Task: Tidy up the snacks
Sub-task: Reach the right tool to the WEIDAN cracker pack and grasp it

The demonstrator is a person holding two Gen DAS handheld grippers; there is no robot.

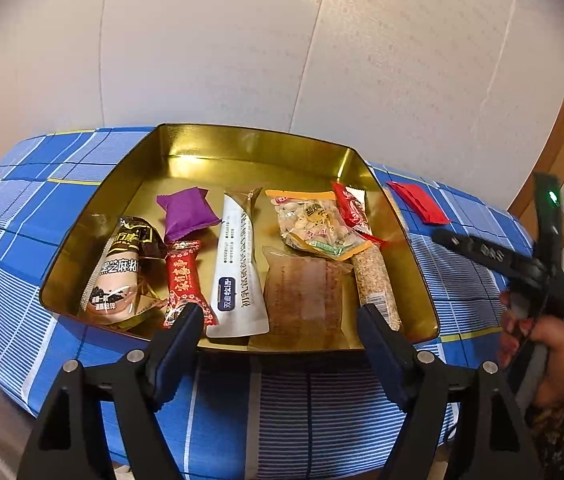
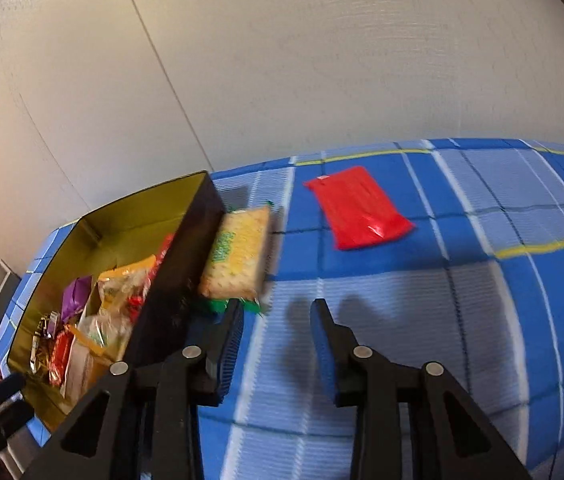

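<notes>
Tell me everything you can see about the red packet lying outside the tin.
The red packet is a flat, glossy, oblong plastic wrapper, sealed, with a small pale mark near its far corner. It lies flat and slightly skewed on the blue plaid cloth, apart from the gold tin and the cracker pack leaning against the tin. Nothing else touches it; the right tool is open, short of it.

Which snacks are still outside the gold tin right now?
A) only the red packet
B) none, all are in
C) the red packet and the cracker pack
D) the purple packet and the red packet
C: in the right wrist view the red packet lies flat on the blue checked cloth, and the cracker pack sits outside the gold tin, against its dark outer wall; the purple packet is inside.
</notes>
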